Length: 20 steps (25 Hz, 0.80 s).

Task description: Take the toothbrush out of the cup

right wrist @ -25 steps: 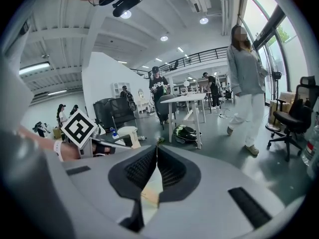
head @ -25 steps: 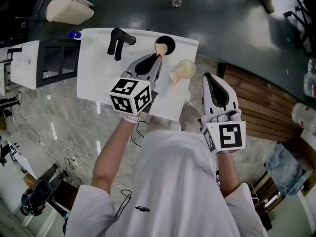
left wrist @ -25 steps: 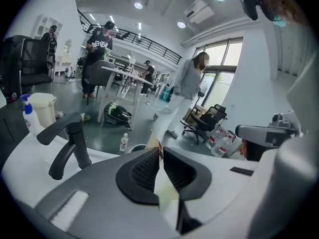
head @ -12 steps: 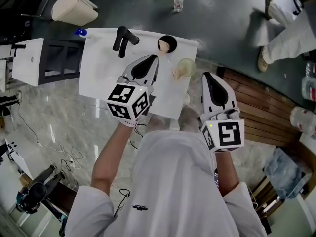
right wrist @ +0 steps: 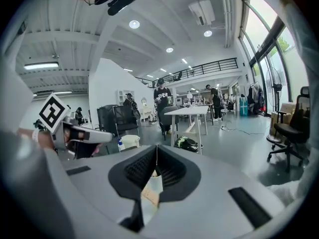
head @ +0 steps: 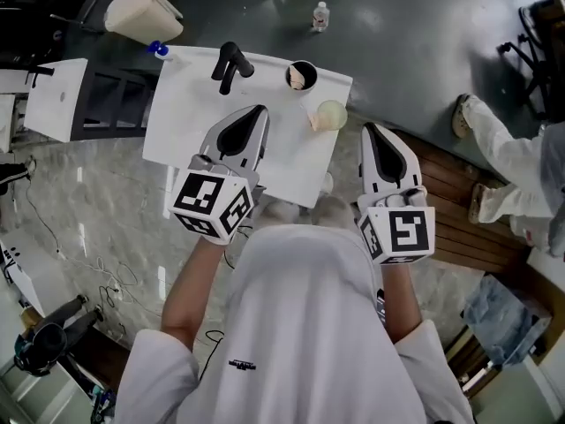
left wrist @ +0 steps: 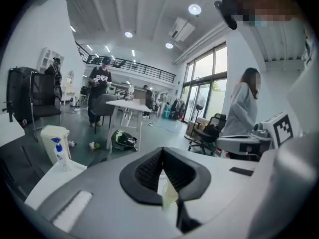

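Two grippers, both empty.

Head view: I see the left gripper [head: 259,111] over the near half of the white table [head: 177,122]. The right gripper [head: 371,129] is just past the table's right edge. Both point away from me. The black cup [head: 302,75] stands at the table's far edge with a beige stub [head: 297,79] in it. I read that stub as the toothbrush, but it's too small to be sure. A pale green cup [head: 332,113] sits near it, to the right and nearer me, apart from both grippers. A black handle-shaped thing [head: 231,63] lies left of the black cup.

Left gripper view: jaws pressed together with nothing between them, looking out across the room. A blue-topped spray bottle [left wrist: 57,151] shows low left.

Right gripper view: jaws together too, nothing held. A white desk [right wrist: 192,112] stands farther off.
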### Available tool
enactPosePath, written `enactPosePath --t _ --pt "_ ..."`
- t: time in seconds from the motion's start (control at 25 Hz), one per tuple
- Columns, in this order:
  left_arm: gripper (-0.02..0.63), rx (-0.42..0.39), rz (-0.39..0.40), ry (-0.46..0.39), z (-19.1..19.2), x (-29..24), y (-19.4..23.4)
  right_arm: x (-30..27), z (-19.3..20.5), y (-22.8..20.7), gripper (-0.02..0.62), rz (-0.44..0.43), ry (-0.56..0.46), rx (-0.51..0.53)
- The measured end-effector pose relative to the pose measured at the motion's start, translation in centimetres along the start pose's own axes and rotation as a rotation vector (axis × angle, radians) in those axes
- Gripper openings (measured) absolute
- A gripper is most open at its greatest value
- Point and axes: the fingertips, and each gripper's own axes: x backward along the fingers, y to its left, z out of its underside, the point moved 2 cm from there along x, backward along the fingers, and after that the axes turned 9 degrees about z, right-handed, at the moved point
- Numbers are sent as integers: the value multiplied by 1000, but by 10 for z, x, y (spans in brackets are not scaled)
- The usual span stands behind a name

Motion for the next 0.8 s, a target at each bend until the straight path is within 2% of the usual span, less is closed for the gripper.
enactPosePath --t 0.32,0.8 --pt "5 -17 -47 -79 -27 55 -25 16 -18 3 8 -28 -24 39" --pt "5 -1 -127 -135 -18 97 -22 26 -32 15 8 -83 -40 76"
